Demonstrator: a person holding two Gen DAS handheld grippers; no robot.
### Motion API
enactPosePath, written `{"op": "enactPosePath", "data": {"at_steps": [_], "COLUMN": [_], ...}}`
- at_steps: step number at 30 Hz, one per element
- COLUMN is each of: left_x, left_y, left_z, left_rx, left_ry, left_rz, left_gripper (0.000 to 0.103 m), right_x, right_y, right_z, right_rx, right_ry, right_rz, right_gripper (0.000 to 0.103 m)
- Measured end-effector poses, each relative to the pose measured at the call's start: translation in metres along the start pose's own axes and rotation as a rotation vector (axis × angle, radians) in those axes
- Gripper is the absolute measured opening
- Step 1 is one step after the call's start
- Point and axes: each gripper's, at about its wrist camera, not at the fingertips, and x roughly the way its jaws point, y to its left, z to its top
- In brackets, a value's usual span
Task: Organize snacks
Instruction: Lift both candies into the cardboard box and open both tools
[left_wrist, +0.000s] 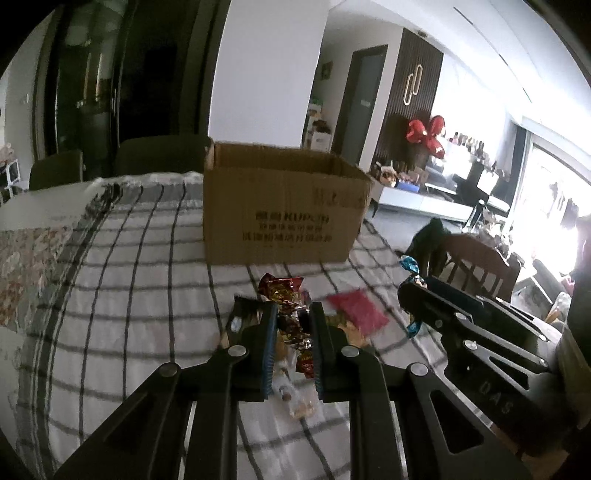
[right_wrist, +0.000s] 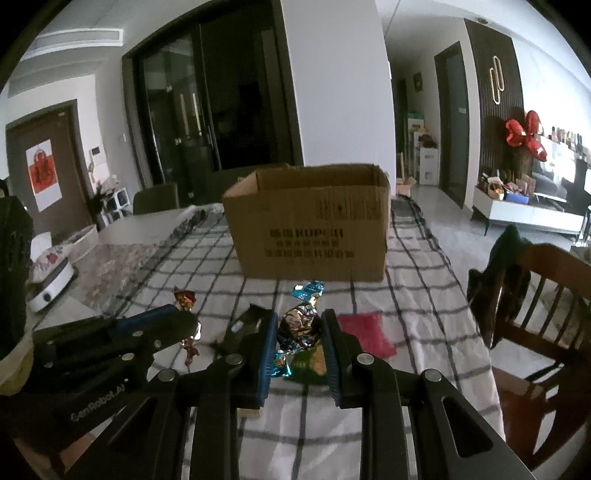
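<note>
My left gripper (left_wrist: 293, 314) is shut on a red and gold foil-wrapped candy (left_wrist: 286, 295), held above the checked tablecloth (left_wrist: 129, 288). My right gripper (right_wrist: 300, 325) is shut on a blue and gold foil-wrapped candy (right_wrist: 301, 317). Each gripper shows in the other's view: the right one (left_wrist: 410, 291) at the right with its blue candy (left_wrist: 410, 266), the left one (right_wrist: 192, 325) at the left with its red candy (right_wrist: 185, 297). An open cardboard box (left_wrist: 284, 206) (right_wrist: 310, 225) stands on the cloth beyond both. A pink packet (left_wrist: 360, 312) (right_wrist: 365, 332), a dark wrapper (right_wrist: 243, 325) and other loose snacks (left_wrist: 295, 398) lie below.
A wooden chair (right_wrist: 535, 295) with dark clothing draped on it stands at the table's right edge. A white round appliance (right_wrist: 48, 291) and a tray sit at the far left of the table. Dark chairs stand behind the table.
</note>
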Motion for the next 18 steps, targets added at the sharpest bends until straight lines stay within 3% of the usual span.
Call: {"op": "enactPosePath", "data": {"at_steps": [18], "left_x": [0.031], "left_y": [0.007], "left_z": [0.091], "left_rx": [0.021], "left_ry": [-0.132], "left_rz": [0.01], "left_gripper": [0.018], "right_x": [0.043], "right_y": [-0.019], "right_z": [0.081], "right_rx": [0.001], "right_ry": [-0.109], "right_rz": [0.026], "right_gripper": [0.025]}}
